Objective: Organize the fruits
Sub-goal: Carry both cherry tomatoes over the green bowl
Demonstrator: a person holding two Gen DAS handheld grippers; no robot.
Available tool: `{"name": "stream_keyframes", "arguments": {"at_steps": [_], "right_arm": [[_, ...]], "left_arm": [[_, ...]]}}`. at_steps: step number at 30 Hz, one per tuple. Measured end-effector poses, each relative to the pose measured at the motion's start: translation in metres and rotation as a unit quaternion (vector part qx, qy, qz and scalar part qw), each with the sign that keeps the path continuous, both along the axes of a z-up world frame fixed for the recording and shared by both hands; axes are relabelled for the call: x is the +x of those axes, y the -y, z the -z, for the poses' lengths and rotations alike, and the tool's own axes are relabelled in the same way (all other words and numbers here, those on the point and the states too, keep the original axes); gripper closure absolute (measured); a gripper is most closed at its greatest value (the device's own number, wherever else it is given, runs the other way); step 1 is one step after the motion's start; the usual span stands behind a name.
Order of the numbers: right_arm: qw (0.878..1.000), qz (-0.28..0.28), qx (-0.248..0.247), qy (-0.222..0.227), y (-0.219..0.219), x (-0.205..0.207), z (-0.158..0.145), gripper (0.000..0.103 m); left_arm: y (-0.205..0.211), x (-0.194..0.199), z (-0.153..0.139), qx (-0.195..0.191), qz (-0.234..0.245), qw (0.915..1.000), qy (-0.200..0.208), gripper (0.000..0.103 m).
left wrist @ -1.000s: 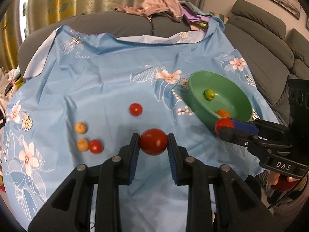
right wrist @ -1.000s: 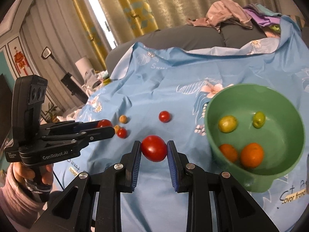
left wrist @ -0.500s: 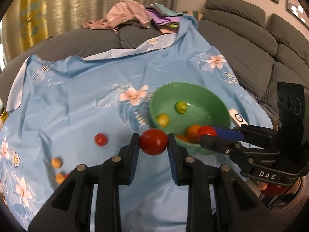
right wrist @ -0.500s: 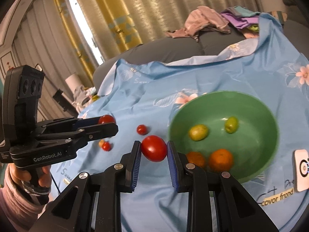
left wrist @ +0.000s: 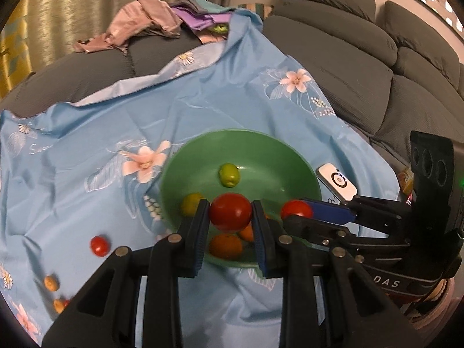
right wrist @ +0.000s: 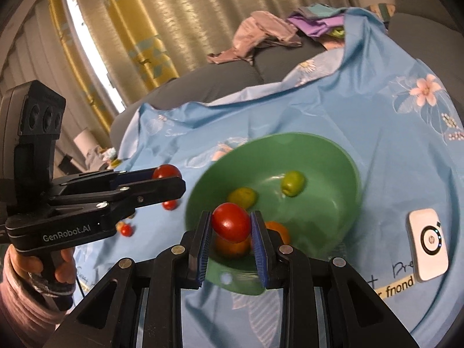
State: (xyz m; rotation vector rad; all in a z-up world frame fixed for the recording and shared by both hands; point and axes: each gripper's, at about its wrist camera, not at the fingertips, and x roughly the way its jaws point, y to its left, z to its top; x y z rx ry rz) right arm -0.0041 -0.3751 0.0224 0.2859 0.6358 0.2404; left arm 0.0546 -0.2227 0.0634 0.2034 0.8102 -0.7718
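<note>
- Two hand-held grippers converge over the green bowl (left wrist: 301, 162) on the blue cloth (left wrist: 87, 133); collide them and fruit could spill.
- Your left hand-held gripper (left wrist: 231, 217) clamps a red tomato (left wrist: 230, 212) above the near rim; let go early and it may roll off.
- Your right hand-held gripper (right wrist: 231, 229) pinches a second tomato (right wrist: 232, 221), just beside it.

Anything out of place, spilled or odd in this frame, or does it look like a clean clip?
Nothing spilled or damaged. A white device lies on the blue cloth beside the green bowl, unrelated to fruit. The cloth is rumpled, with laundry heaped at its far edge.
</note>
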Motion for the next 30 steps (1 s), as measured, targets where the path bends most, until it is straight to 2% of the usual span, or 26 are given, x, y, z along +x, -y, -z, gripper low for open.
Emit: {"name": "stream_keyframes", "arguments": {"at_steps": [15,30], "right_arm": [[1.0,0.012,-0.007,-0.021,0.011,0.017,0.015,0.074],[0.999,0.019,-0.022,-0.036,0.01,0.028,0.022,0.074]], "left_arm": [[0.03,0.026,0.048,0.056,0.016,0.9976,-0.039,0.075],[0.036,0.035,0.064,0.082,0.007,0.9954,-0.05,0.075]]}}
